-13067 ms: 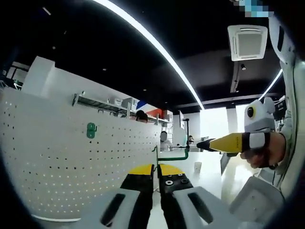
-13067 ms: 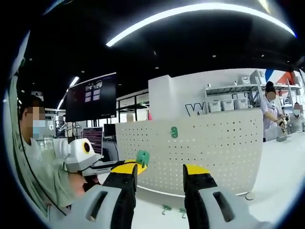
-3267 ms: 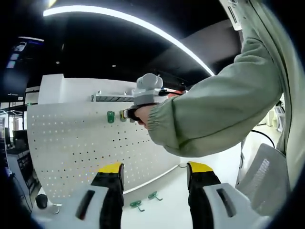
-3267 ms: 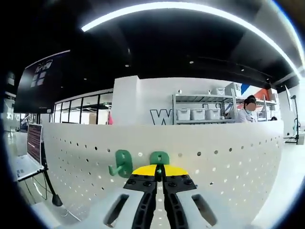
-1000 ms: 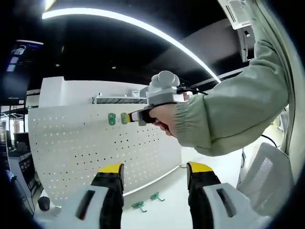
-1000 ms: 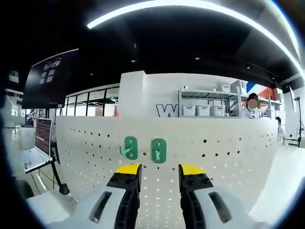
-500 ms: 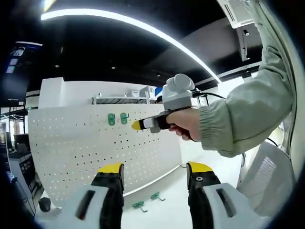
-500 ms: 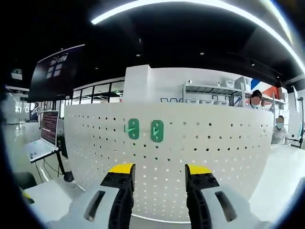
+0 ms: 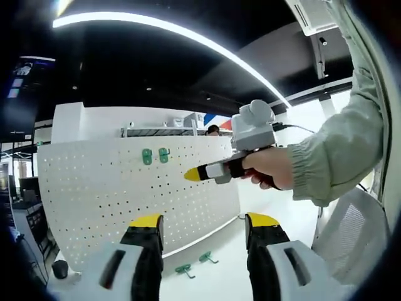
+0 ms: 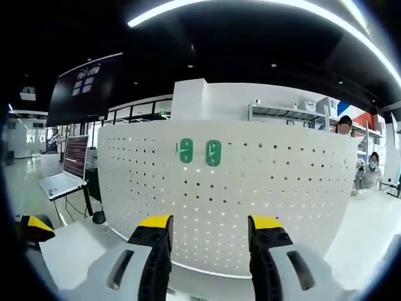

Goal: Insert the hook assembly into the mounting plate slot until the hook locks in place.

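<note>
Green hooks came in two pairs. Two hung side by side on the white pegboard (image 10: 263, 188), the left mounted hook (image 10: 186, 151) and right mounted hook (image 10: 213, 153), at 12 o'clock from our right gripper (image 10: 210, 231), jaws spread, empty. Two loose hooks (image 9: 194, 263) lay on the tabletop (image 9: 219, 276) between the jaws of our left gripper (image 9: 203, 227), also released, so we judged it nearer them, at 6 o'clock.

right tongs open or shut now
Open. In the right gripper view the right tongs show a wide gap between yellow tips, empty, with the pegboard visible between them.
</note>
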`<state>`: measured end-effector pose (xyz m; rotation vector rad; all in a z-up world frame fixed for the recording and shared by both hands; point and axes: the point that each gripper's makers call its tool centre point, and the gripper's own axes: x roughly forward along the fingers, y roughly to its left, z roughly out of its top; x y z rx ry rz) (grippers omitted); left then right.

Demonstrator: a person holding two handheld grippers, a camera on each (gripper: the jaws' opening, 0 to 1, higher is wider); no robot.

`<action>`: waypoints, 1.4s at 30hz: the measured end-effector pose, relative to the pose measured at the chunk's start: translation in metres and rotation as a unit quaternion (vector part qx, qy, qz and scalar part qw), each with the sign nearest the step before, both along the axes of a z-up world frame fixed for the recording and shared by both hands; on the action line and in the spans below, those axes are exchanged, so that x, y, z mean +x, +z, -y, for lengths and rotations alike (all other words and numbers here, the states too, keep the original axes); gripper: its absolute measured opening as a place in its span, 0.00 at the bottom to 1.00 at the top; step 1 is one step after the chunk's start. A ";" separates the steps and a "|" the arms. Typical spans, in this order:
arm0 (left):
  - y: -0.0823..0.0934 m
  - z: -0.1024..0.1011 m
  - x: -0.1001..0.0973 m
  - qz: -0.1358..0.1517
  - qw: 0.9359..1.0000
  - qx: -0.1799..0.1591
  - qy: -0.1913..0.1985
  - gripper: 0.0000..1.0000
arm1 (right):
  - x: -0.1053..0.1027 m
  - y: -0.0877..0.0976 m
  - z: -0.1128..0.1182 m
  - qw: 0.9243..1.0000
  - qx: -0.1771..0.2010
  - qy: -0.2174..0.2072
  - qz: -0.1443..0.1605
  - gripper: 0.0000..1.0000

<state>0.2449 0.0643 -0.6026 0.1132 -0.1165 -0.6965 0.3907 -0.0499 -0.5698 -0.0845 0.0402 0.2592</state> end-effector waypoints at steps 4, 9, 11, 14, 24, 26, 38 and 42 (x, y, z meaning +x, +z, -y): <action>-0.001 0.001 0.000 -0.001 1.000 0.003 -0.001 0.54 | -0.006 -0.006 0.002 1.000 -0.003 0.002 -0.005 0.50; -0.002 0.001 0.000 -0.004 1.000 0.006 -0.001 0.54 | -0.016 -0.008 0.001 1.000 -0.012 0.010 -0.004 0.51; -0.003 0.002 0.000 -0.005 1.000 0.008 -0.002 0.54 | -0.020 -0.008 0.001 1.000 -0.010 0.013 -0.005 0.52; -0.003 0.002 0.000 -0.005 1.000 0.009 -0.002 0.54 | -0.024 -0.007 0.001 1.000 -0.012 0.016 -0.003 0.52; -0.005 0.003 0.000 -0.010 1.000 0.013 -0.004 0.54 | -0.036 0.004 0.010 1.000 -0.001 0.020 0.006 0.52; -0.006 0.004 0.000 -0.011 1.000 0.013 -0.005 0.53 | -0.040 0.007 0.012 1.000 0.002 0.019 0.009 0.52; -0.012 0.007 -0.001 -0.021 1.000 0.019 -0.012 0.53 | -0.056 0.017 0.034 0.999 0.015 0.008 0.027 0.51; -0.014 0.008 -0.001 -0.024 0.999 0.022 -0.014 0.53 | -0.061 0.017 0.039 0.999 0.014 0.009 0.038 0.52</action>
